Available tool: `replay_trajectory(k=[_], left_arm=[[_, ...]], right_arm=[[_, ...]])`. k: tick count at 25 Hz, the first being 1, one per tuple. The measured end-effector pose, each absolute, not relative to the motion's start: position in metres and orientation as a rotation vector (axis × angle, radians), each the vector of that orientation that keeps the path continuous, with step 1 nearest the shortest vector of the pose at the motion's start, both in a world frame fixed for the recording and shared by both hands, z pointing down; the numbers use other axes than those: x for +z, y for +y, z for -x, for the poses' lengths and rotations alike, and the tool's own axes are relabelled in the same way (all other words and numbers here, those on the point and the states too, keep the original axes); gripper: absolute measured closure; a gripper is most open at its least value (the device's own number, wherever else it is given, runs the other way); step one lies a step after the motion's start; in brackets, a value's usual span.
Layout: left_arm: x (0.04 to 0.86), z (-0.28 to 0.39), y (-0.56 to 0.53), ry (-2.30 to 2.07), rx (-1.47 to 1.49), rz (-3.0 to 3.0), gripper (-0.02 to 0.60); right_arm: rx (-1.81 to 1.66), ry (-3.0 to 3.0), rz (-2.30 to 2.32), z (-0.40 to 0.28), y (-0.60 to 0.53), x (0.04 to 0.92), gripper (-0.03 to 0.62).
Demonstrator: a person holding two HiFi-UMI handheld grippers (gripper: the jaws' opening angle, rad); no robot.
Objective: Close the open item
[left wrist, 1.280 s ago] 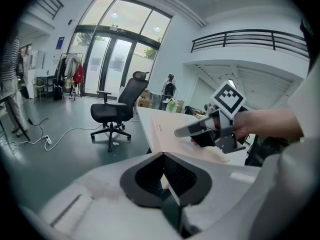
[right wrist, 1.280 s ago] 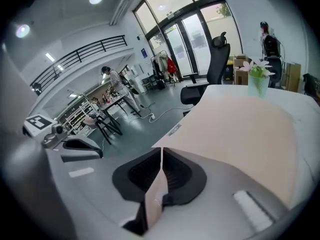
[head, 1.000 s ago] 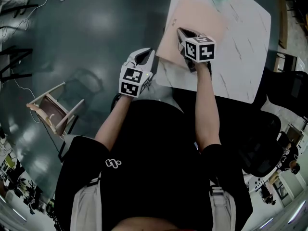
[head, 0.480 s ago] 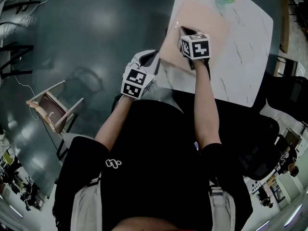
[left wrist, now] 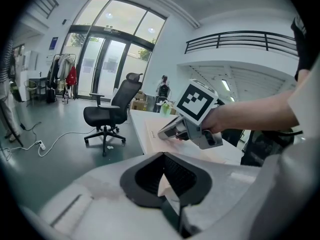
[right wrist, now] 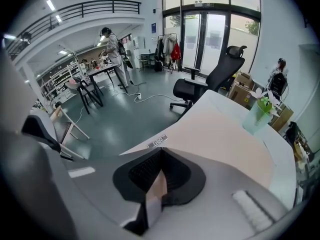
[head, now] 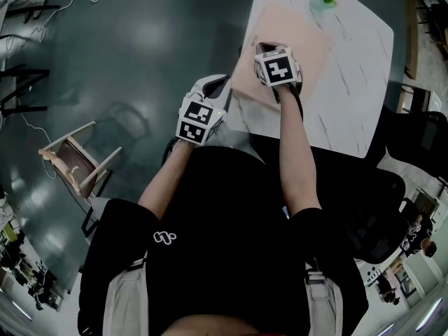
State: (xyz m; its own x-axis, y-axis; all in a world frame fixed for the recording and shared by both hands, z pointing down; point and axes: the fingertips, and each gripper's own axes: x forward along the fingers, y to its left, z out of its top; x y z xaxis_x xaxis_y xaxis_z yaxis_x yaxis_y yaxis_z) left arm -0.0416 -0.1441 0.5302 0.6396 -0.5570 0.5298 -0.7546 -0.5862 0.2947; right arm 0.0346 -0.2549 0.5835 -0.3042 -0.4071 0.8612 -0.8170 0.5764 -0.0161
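The pink folder (head: 308,44) at the top middle lies flat on the white surface (head: 350,96) and looks nearly closed, with the right gripper (head: 264,49) over it and the left gripper (head: 218,82) beside it, both jaws squeezed together, empty.

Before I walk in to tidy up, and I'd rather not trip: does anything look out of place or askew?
Yes. A small wooden chair appears to lie tipped over on the floor, left of the person. On the table, the flat pink item sits askew to the table's edges.
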Motion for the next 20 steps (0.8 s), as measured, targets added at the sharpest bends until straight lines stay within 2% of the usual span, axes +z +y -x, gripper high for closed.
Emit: replay_trajectory(k=[10,20], left_arm=[[0.504,0.048,-0.150,-1.057,0.493,-2.391,0.592],[0.461,0.022,-0.162,-1.022,0.420,-2.501,0.592]], right_arm=[[0.567,-2.041,-1.156,-0.039,-0.248,0.565,0.605],[0.591,-2.324,-1.447,-0.069,-0.206,0.480,0.605]])
